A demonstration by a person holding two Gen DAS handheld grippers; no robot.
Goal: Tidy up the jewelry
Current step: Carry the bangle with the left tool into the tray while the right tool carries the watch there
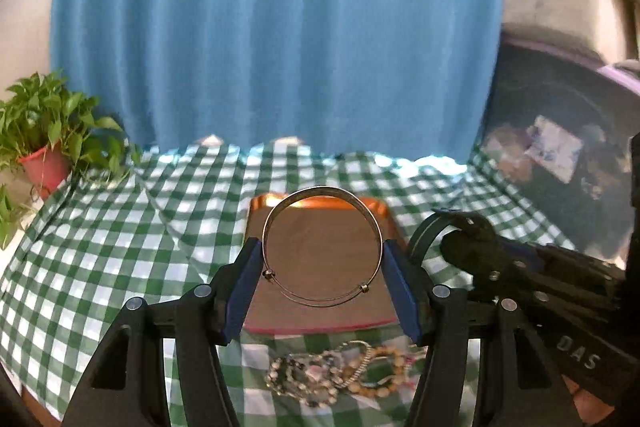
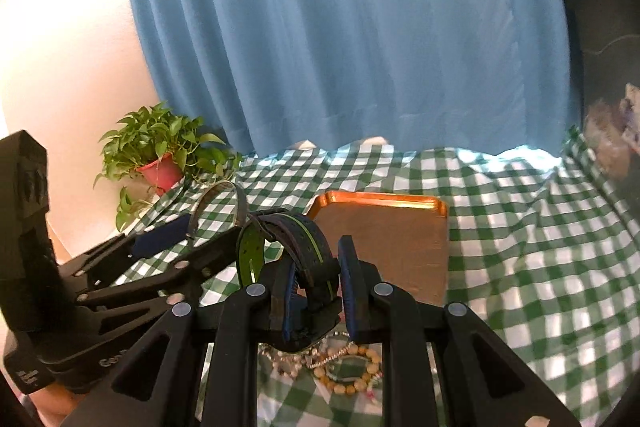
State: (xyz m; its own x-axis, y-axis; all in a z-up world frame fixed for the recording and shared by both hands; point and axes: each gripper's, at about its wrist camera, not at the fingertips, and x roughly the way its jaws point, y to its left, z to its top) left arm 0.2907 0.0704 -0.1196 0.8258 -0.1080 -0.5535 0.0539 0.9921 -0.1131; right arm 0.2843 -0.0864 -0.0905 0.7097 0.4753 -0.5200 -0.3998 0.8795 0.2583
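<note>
My left gripper is shut on a thin silver bangle, which stands as an upright ring between the blue pads, above an orange tray. My right gripper is shut on a black watch with a green-lined strap, held just left of the same tray. In the right wrist view the left gripper and its bangle show at the left. In the left wrist view the right gripper with the watch shows at the right. A pile of beaded bracelets and a chain lies on the cloth below both grippers.
A green and white checked cloth covers the table. A potted plant in a red pot stands at the far left edge. A blue curtain hangs behind. Dark clutter sits at the right.
</note>
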